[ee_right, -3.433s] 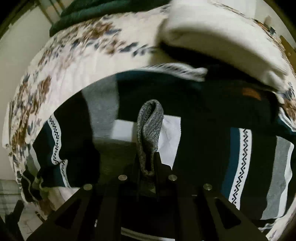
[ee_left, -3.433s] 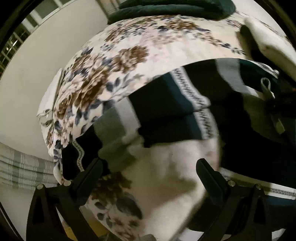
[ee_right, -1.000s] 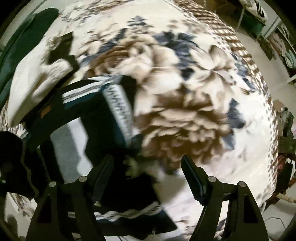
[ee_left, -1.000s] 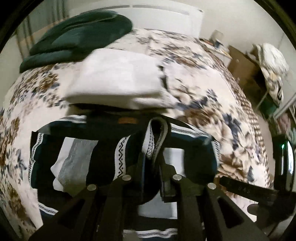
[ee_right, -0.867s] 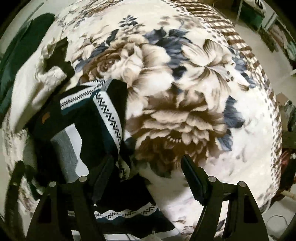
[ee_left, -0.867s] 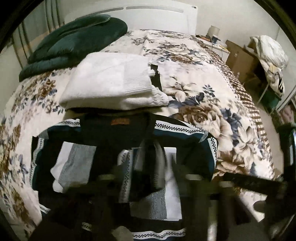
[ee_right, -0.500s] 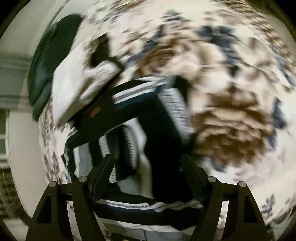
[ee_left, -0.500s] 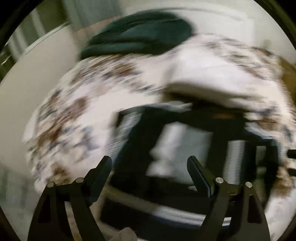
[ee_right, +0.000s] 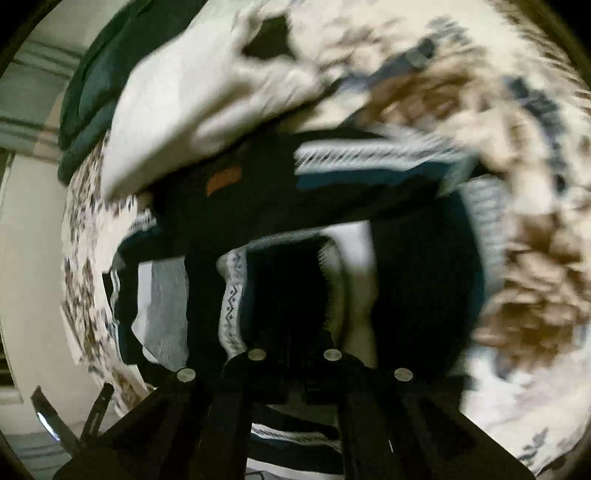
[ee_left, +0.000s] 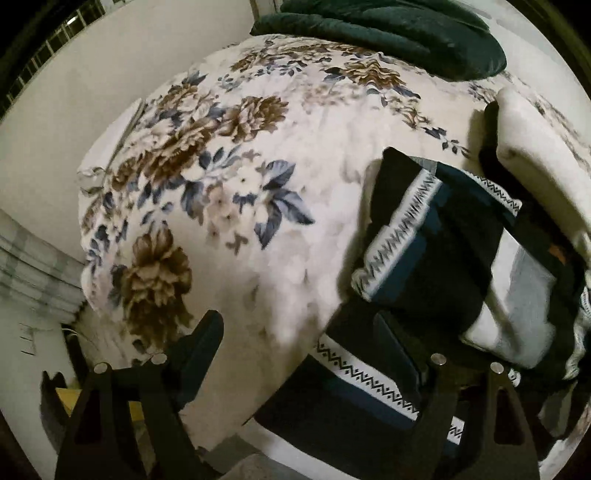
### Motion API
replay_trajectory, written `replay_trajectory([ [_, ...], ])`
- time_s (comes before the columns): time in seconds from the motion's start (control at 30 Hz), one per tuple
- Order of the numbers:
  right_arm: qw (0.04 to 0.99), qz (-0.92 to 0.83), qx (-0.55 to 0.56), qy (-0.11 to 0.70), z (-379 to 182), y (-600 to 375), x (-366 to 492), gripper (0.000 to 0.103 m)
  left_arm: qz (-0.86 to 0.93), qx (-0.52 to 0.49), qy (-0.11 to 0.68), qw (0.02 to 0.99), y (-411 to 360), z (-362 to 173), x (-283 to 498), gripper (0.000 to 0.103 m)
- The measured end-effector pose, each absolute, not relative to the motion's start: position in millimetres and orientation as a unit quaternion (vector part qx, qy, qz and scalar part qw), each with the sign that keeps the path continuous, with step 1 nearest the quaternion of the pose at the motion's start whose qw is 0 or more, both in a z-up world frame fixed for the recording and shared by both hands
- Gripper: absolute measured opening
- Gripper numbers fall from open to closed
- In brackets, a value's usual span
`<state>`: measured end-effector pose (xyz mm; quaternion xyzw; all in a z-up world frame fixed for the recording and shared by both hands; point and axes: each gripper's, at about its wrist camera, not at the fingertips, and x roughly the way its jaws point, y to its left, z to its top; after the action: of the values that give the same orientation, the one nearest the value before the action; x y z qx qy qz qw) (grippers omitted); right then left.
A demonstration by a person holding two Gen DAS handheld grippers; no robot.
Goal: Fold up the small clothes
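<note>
A striped knit sweater (ee_left: 436,258), black, teal, grey and white with zigzag bands, lies partly folded on the floral bed blanket (ee_left: 258,166). My left gripper (ee_left: 297,326) is open at the sweater's left edge. One finger hangs over the blanket, the other over the zigzag hem, and nothing is pinched. In the blurred right wrist view, my right gripper (ee_right: 291,332) is shut on a dark fold of the sweater (ee_right: 369,184) that rises between its fingers.
A folded cream garment (ee_left: 535,147) lies just beyond the sweater, seen too in the right view as a cream garment (ee_right: 192,110). A dark green pillow (ee_left: 388,29) sits at the head of the bed. The bed's edge and a pale wall (ee_left: 110,74) are to the left.
My left gripper let go of the sweater fold, opened and swung left to the sweater's edge. My right gripper moved from the blanket over the sweater and shut on a fold.
</note>
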<state>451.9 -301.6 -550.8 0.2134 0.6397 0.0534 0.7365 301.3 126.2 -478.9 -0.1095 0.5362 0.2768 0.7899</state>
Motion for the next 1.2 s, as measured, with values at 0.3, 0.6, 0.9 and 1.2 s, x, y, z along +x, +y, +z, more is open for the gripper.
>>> replay_trajectory([
  [0.3, 0.702, -0.021, 0.162, 0.693, -552.6, -345.1, 455.8, 0.022, 0.256, -0.162, 0.547, 0.780, 140.1, -495.6, 321.7, 0.083],
  [0.6, 0.763, 0.058, 0.096, 0.637, -519.8, -292.0, 495.5, 0.062, 0.233, -0.115, 0.559, 0.787, 136.6, -519.0, 361.3, 0.083],
  [0.9, 0.749, 0.126, -0.082, 0.645, -583.6, -198.5, 545.8, 0.002, 0.223, -0.068, 0.576, 0.783, 132.2, -548.5, 386.4, 0.083],
  [1.2, 0.736, 0.041, 0.146, 0.660, -552.6, -287.2, 537.7, 0.036, 0.203, -0.066, 0.575, 0.790, 134.4, -538.5, 382.2, 0.084],
])
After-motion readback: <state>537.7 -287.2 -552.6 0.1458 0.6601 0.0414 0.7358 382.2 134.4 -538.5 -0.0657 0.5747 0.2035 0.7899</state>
